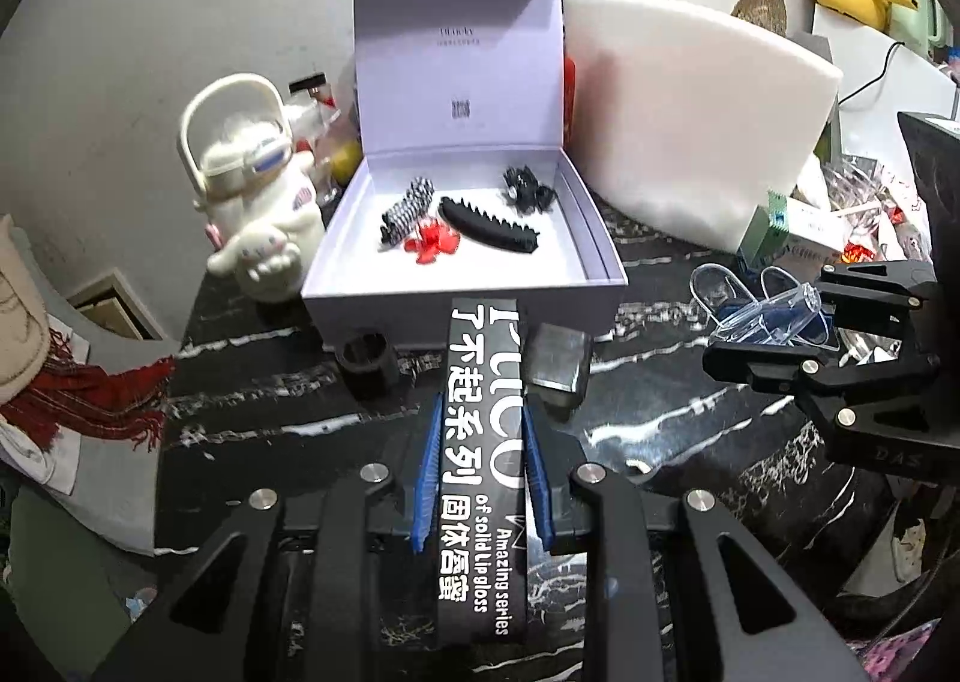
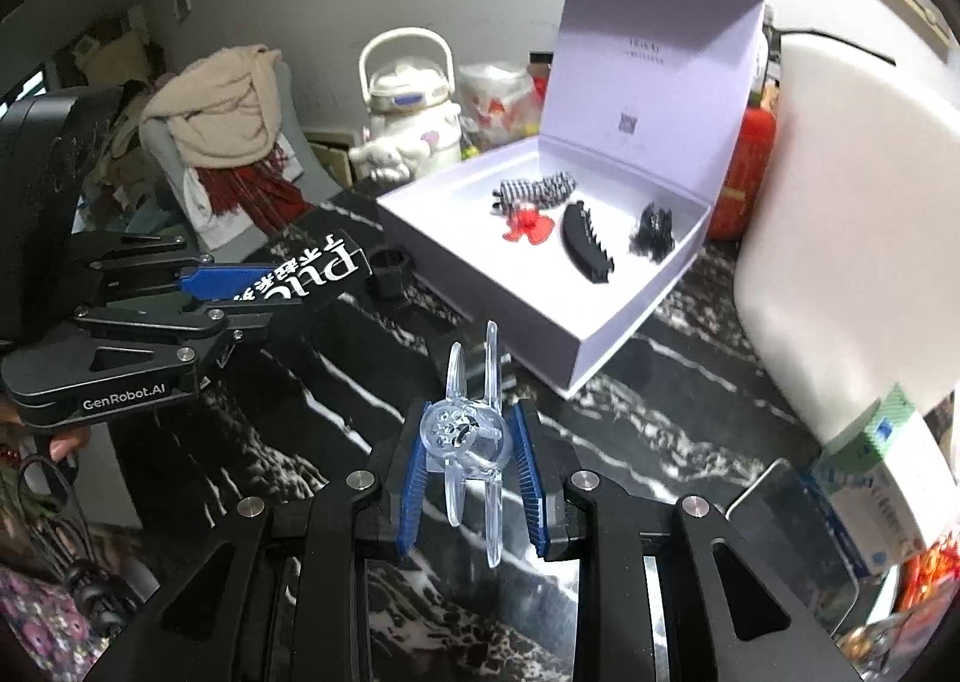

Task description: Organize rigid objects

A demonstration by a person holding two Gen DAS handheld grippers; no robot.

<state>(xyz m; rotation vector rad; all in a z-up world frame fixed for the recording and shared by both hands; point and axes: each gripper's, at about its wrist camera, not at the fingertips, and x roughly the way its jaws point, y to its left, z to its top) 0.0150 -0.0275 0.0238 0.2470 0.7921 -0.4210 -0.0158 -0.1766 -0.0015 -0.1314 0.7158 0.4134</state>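
My left gripper (image 1: 483, 442) is shut on a long black lip-gloss box (image 1: 480, 454) with white lettering, held above the dark marble table (image 1: 660, 442) just in front of the open white gift box (image 1: 468, 286). That box holds a black comb clip (image 1: 489, 229), a red flower clip (image 1: 432, 244), a checked clip (image 1: 408, 211) and a black claw clip (image 1: 528, 187). My right gripper (image 2: 471, 454) is shut on a clear plastic hair clip (image 2: 462, 436), raised over the table right of the left gripper (image 2: 198, 292). The gift box (image 2: 612, 334) lies ahead of it.
A white plush-decorated jug (image 1: 258, 184) stands left of the gift box, a large white foam block (image 1: 702, 124) to its right. A small black cap (image 1: 366, 364) and a metal block (image 1: 561, 370) sit on the table by the box front. Clutter and a green-white carton (image 1: 780, 229) lie at right.
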